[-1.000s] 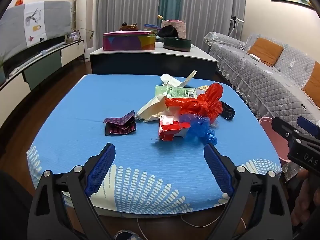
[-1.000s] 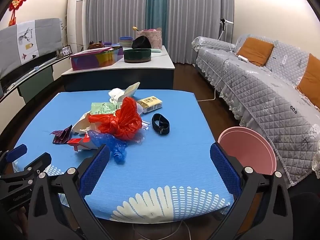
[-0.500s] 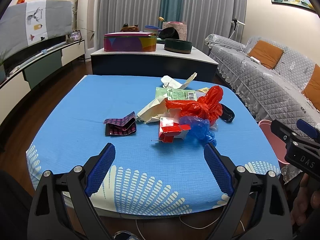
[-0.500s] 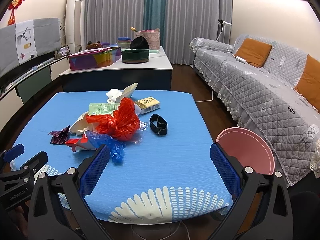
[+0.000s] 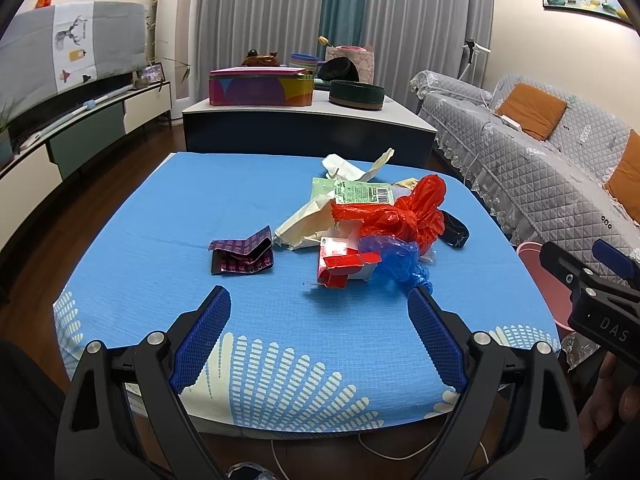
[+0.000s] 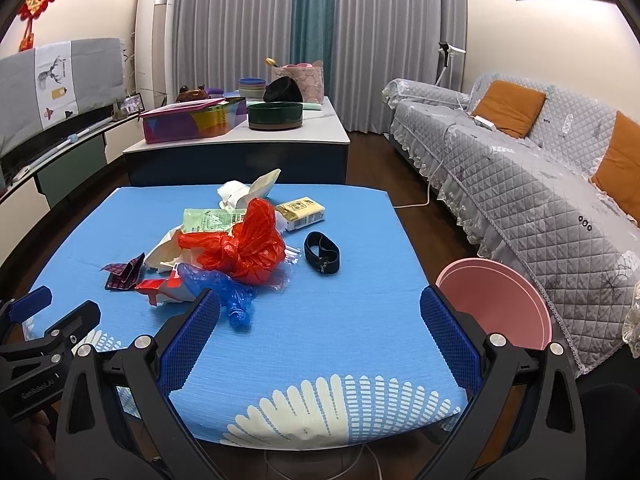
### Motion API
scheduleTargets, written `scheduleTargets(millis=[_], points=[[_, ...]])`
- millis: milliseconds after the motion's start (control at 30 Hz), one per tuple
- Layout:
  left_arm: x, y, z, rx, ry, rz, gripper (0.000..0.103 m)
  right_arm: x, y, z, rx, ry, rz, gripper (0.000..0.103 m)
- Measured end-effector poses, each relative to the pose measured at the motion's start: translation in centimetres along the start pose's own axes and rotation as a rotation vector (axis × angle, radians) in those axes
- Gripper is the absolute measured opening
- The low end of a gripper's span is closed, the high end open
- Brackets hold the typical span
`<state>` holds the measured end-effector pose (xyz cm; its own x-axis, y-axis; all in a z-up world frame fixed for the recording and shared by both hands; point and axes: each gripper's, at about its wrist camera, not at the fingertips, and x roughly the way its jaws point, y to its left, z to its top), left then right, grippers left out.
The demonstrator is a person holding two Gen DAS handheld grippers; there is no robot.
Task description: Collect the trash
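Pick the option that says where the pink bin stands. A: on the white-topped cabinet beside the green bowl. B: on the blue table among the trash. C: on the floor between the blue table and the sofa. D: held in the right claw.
C: the pink bin stands on the floor off the edge of the blue table, next to the grey sofa, and the right claw is open and empty.
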<state>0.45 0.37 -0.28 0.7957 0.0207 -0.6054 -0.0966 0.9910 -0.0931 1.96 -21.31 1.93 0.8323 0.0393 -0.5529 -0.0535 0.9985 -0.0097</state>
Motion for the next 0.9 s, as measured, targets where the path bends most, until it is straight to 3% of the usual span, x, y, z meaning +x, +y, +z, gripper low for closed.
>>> scheduleTargets(millis=[900], points=[[-0.17,-0.06,0.28,-0.002,-0.005,0.002,0.087,-0.09,0.40,-0.07,-0.021,0.003,0.001,0.098]])
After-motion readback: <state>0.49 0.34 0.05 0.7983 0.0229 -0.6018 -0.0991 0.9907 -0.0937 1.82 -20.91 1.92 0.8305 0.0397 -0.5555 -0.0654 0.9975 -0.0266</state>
